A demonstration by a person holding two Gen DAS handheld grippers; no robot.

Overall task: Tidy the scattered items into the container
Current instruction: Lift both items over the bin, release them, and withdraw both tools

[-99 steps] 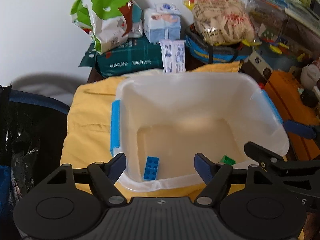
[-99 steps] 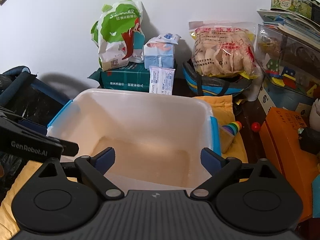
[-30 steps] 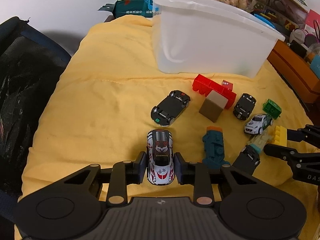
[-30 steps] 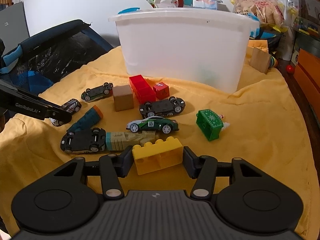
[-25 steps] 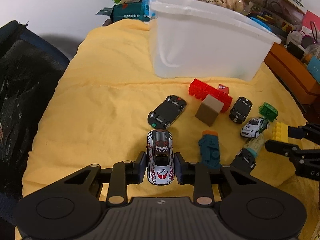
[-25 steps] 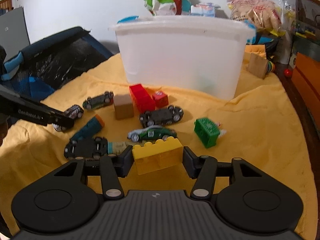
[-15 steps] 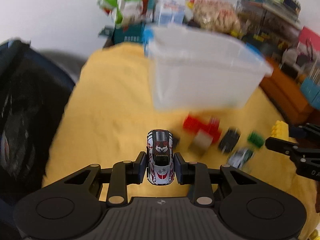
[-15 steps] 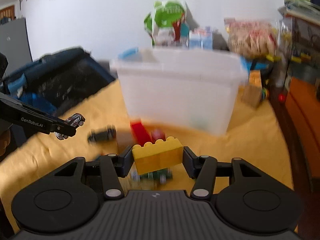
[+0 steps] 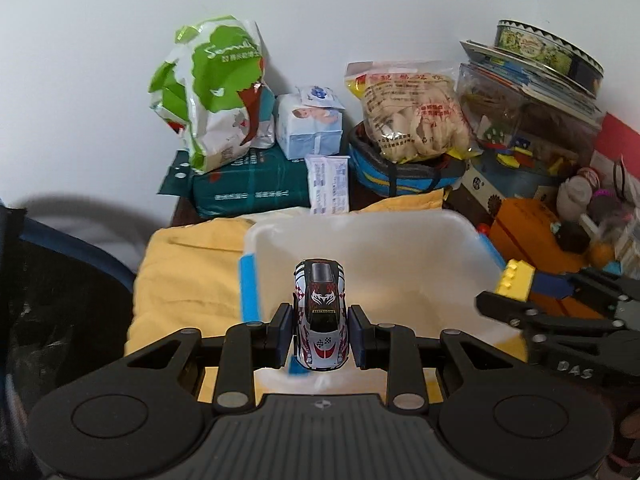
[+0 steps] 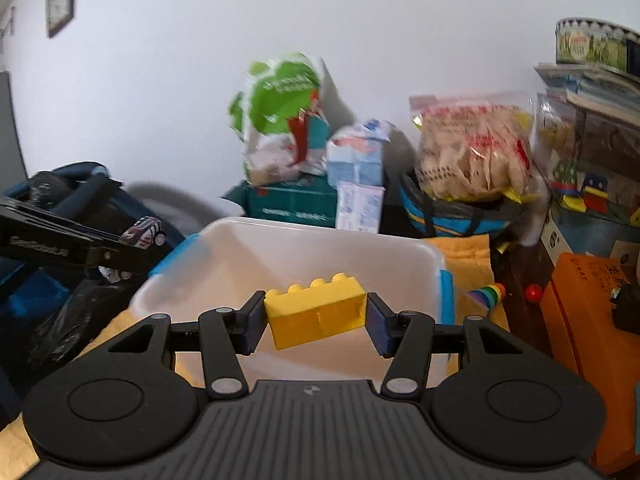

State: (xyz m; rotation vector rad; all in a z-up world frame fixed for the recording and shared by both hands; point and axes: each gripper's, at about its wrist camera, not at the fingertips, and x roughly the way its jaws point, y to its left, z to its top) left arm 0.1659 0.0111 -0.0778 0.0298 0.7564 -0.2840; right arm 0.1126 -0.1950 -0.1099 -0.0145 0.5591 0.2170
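Observation:
My left gripper (image 9: 320, 332) is shut on a white, red and black toy racing car (image 9: 320, 316) and holds it over the near rim of the white plastic container (image 9: 360, 232). My right gripper (image 10: 316, 320) is shut on a yellow building brick (image 10: 316, 310), held over the container's (image 10: 320, 236) near edge. In the left wrist view the right gripper and its brick (image 9: 514, 280) hang at the container's right side. In the right wrist view the left gripper with the car (image 10: 144, 232) is at the container's left corner. The container's floor is mostly hidden.
The container sits on a yellow blanket (image 9: 188, 280). Behind it stand a green snack bag (image 9: 212, 92), tissue packs (image 9: 312, 124) and a bag of crackers (image 9: 412, 108). An orange box (image 10: 592, 308) and shelf clutter are right; a dark chair (image 9: 48, 300) is left.
Both grippers have lifted from the blanket with the car and the brick, and have moved forward over the container. The scattered toys on the blanket have dropped out of view.

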